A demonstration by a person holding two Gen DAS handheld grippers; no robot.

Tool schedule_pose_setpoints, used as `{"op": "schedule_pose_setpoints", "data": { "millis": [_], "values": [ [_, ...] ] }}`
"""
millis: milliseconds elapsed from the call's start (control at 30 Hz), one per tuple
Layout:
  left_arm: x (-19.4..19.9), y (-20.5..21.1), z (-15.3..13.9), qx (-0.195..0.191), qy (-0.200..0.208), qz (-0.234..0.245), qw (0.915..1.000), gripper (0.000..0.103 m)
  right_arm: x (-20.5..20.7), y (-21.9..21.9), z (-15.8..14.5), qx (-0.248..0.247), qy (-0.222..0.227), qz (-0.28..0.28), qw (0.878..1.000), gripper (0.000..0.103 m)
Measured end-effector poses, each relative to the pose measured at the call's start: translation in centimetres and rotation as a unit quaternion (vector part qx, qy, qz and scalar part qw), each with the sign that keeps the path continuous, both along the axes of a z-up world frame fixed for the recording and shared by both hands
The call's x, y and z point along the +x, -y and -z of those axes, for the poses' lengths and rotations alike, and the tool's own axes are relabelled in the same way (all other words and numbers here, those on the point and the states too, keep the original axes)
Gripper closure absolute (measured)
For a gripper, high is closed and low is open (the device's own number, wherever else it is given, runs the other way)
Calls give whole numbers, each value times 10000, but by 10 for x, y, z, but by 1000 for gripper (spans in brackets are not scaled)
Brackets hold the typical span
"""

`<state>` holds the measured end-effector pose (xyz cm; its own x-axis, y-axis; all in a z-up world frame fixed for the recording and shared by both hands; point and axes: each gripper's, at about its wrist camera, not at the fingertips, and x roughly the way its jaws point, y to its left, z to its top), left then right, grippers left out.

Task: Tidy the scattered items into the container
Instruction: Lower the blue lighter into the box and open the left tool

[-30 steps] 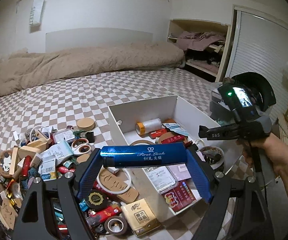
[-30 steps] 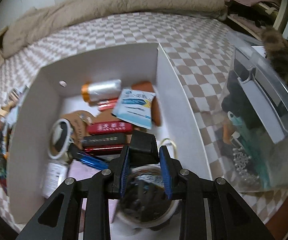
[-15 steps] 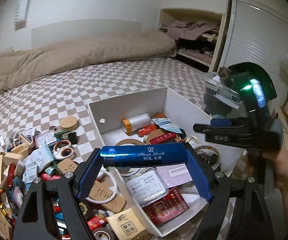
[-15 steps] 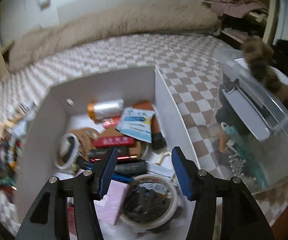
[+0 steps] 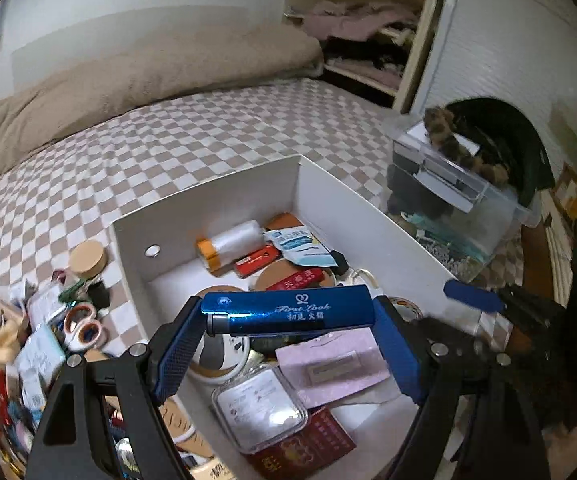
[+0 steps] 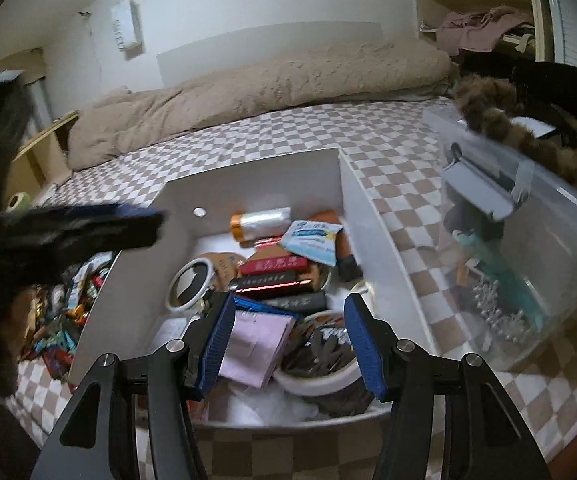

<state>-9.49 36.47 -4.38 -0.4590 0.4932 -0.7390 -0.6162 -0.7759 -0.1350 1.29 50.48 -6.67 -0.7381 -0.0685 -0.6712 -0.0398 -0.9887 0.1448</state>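
Observation:
A shiny blue tube (image 5: 288, 312) printed "First Look" lies crosswise between the pads of my left gripper (image 5: 288, 344), which is shut on its two ends. It hangs over the near half of the white box (image 5: 216, 204), which holds several small items. My right gripper (image 6: 288, 340) stands open above the box's (image 6: 256, 176) near end, nothing between its pads. A tape roll (image 6: 320, 360) and a pink packet (image 6: 256, 344) lie under it. The left gripper shows as a dark blur (image 6: 88, 228) at the left of the right wrist view.
A pile of scattered small items (image 5: 48, 340) lies on the checkered bedspread left of the box, with scissors (image 5: 84, 328) and a round wooden lid (image 5: 87, 255). A clear plastic bin (image 6: 528, 240) stands right of the box. A beige duvet (image 6: 268, 84) lies behind.
My right gripper opened, let go of a small black box over the container and drew back upward. My left gripper carried the blue tube rightward from the pile to over the box.

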Motion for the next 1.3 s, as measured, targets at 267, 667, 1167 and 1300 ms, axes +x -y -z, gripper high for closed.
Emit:
{"op": "schedule_pose_setpoints", "data": {
  "millis": [267, 667, 1167, 1300],
  "values": [
    [-13, -58, 14, -892, -33, 852, 9924, 20, 22, 0, 17, -312, -228, -313, 9988, 46],
    [-54, -139, 65, -1472, 757, 1316, 9774, 20, 41, -17, 17, -170, -723, 247, 9969, 21],
    [-42, -179, 93, -2053, 708, 1930, 9569, 7, 51, -23, 21, -336, -1013, 75, 9943, 21],
    [-48, -176, 87, -1910, 765, 1741, 9630, 2, 52, -22, 21, -347, -1018, 63, 9942, 21]
  ]
}}
